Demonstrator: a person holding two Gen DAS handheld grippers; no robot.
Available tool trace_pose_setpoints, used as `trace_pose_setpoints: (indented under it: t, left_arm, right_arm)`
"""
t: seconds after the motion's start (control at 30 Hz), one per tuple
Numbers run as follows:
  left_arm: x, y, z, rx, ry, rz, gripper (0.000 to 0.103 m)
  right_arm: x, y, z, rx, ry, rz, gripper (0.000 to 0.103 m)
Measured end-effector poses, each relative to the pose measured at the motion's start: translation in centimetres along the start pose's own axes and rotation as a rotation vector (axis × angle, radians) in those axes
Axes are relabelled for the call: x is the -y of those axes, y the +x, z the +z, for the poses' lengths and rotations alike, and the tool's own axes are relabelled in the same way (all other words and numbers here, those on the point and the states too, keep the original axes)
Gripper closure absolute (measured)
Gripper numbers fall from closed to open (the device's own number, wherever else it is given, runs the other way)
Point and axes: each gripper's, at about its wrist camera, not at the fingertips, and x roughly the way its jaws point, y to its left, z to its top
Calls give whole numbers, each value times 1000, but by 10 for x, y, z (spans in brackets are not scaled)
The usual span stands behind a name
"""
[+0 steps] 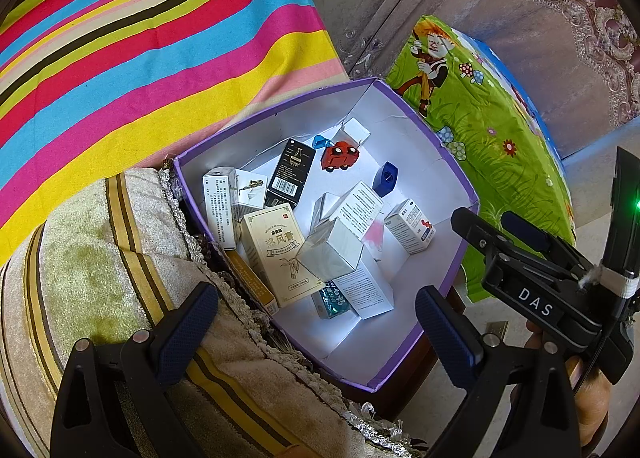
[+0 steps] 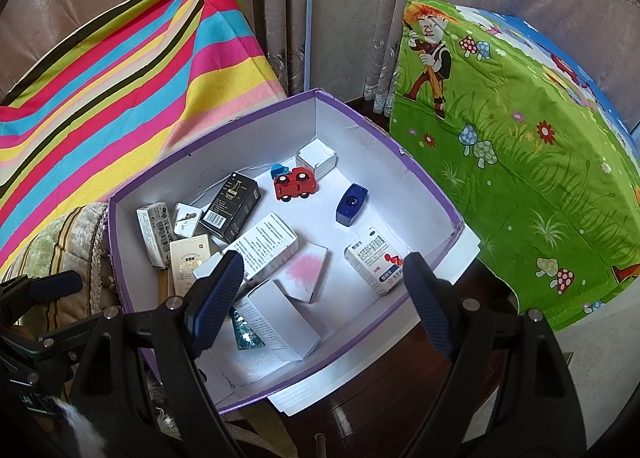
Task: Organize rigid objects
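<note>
Your left gripper (image 1: 316, 322) hangs over the near edge of the box (image 2: 424, 177), its jaws spread wide with nothing between them — one finger (image 1: 188, 332) sits above the fringed cushion (image 1: 100, 242), the other over the box's near corner. Your right gripper (image 2: 320, 298) is likewise spread and empty above the box's front wall; in the left view you see it off to the right, beside the green cloth (image 2: 520, 161). The box is purple outside, white inside, wedged between the cushion, the striped cloth (image 1: 140, 37) and the green cloth, and it already holds all the small items. Toward its far corner lies a red toy car (image 2: 295, 183) on its side, touching a small blue piece (image 2: 279, 169) and just beside a white cube box (image 2: 316, 159). A dark blue sharpener (image 2: 352, 203) stands apart near the right wall. A black carton (image 2: 231, 207) leans among pale cartons at the left side — next to it the cream carton (image 1: 278, 254) with Chinese print. A white medicine carton (image 2: 374, 264) with a red mark stands near your right gripper's right finger, and a pink-smudged carton (image 2: 304, 272) lies flat at the middle.
</note>
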Motion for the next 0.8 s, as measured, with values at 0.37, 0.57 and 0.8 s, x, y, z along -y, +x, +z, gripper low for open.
trace_pose_setpoints:
  t: [0.37, 0.57, 0.8]
  left_arm:
    - [0, 0, 0, 0, -1, 2, 3]
    - [0, 0, -1, 1, -1, 2, 3]
    - [1, 1, 0, 1, -2, 3, 3]
  right_arm:
    - [-1, 2, -1, -3, -2, 3, 19]
    - [-1, 2, -1, -4, -3, 4, 19]
    - [-1, 2, -1, -4, -2, 4, 19]
